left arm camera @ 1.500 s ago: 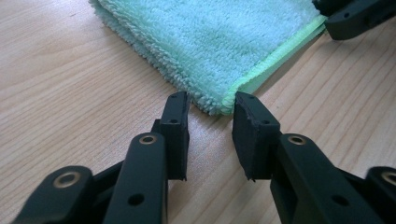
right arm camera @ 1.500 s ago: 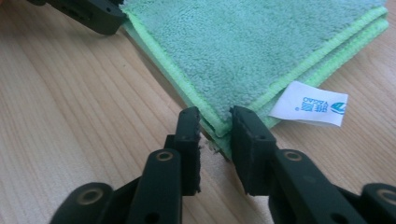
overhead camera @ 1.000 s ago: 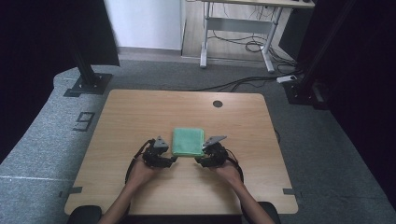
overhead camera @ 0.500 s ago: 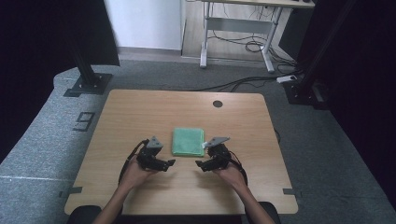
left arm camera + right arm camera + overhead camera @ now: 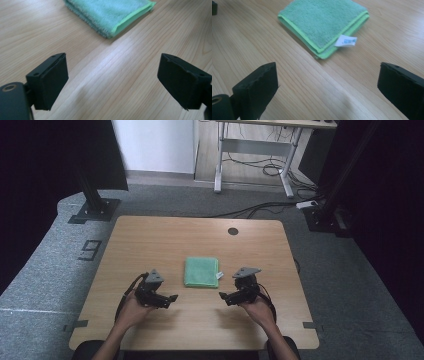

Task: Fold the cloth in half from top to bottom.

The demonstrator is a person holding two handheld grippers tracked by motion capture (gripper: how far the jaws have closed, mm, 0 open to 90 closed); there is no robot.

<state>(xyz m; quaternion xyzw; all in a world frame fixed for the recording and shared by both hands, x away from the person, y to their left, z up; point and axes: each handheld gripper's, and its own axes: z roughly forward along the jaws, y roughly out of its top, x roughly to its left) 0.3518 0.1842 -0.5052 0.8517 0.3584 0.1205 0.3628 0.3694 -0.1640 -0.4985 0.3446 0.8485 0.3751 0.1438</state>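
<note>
A: Since the green cloth (image 5: 201, 271) lies folded flat mid-worktop (image 5: 150, 240), I'd call the fold done. Anything left?

B: Doubt it. Left tongs (image 5: 171, 298) and right tongs (image 5: 223, 296) sit either side, apart from it. Jaws just been opening, now wide, nothing between them, touching nothing.

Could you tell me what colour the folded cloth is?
Green cloth with a lighter green edge; clearest in the right gripper view.

wooden worktop (image 5: 150, 240) with a round cable hole (image 5: 233, 231) near its far edge — grey carpet floor (image 5: 45, 270) marked with a dark "9" (image 5: 90, 250); beyond, a white desk frame (image 5: 255, 155) over loose cables (image 5: 265, 170) — black stand base (image 5: 94, 210) at left.
</note>
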